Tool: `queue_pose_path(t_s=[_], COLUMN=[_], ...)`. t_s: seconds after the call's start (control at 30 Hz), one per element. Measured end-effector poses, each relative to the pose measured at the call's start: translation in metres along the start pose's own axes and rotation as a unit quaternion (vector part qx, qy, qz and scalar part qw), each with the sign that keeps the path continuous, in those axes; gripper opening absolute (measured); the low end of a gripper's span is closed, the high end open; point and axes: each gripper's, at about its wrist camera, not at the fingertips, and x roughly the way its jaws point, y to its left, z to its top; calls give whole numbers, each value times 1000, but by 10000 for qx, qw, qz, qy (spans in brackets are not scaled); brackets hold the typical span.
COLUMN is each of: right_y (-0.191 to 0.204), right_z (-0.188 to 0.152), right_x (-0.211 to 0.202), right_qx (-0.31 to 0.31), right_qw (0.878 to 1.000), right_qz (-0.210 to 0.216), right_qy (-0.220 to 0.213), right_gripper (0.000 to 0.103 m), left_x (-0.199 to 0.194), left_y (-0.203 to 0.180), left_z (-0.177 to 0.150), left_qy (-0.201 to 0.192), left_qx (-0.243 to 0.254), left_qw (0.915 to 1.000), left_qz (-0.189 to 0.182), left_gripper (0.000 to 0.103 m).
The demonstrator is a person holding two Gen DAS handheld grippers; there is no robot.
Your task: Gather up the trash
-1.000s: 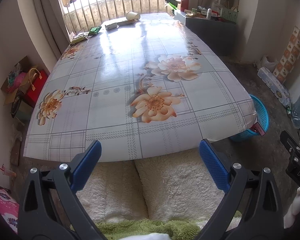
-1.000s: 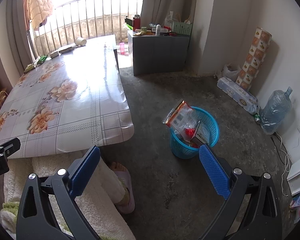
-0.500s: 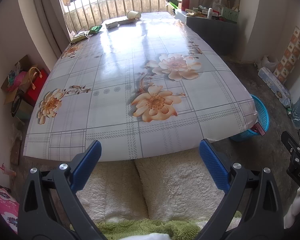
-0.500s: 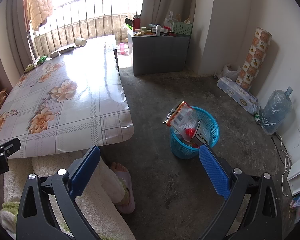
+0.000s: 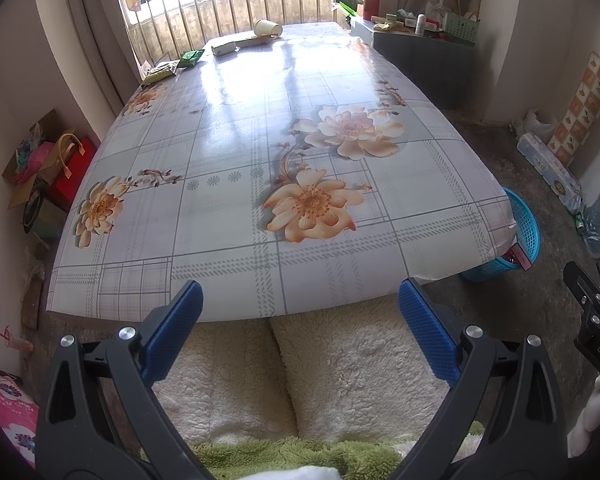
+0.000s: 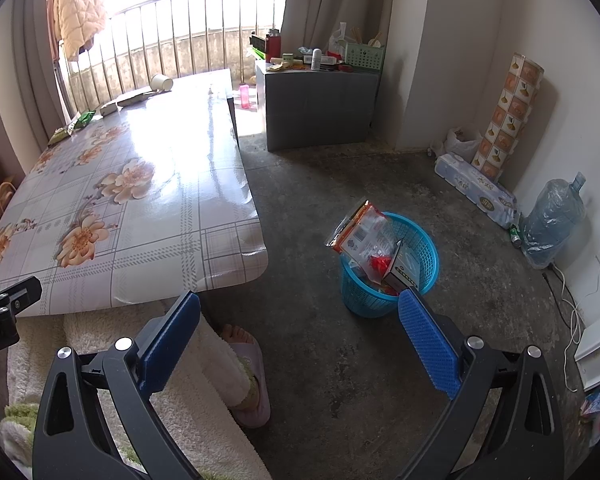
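Note:
A blue mesh trash basket (image 6: pixel 426 264) stands on the concrete floor right of the table; a snack bag (image 6: pixel 360 232) and a small box (image 6: pixel 402 270) stick out of it. Its rim shows past the table corner in the left wrist view (image 5: pixel 526 224). At the table's far end lie a tipped paper cup (image 5: pixel 267 28), a white box (image 5: pixel 224 48) and green packets (image 5: pixel 192 57). My left gripper (image 5: pixel 300 310) is open and empty over the table's near edge. My right gripper (image 6: pixel 299 320) is open and empty above the floor, near the basket.
The floral-cloth table (image 5: pixel 228 208) fills the left wrist view. A grey cabinet (image 6: pixel 316 100) with clutter stands behind. A water jug (image 6: pixel 554 220), tissue pack (image 6: pixel 476 186) and patterned roll (image 6: pixel 508 116) line the right wall. My legs and slippered foot (image 6: pixel 248 376) are below.

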Motion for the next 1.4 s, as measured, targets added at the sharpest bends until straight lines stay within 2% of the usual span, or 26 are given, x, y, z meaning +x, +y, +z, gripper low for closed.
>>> queue_pose_path(t_s=[1.4], right_y=[0], right_z=[-1], right_x=[1], right_qx=[11], right_qw=[10000], right_qz=[16], right_qy=[5], right_gripper=[96], left_x=[2], left_y=[1], left_z=[-2], left_qy=[40], left_qx=[7], left_qw=[10000], left_qz=[10], left_gripper=[94])
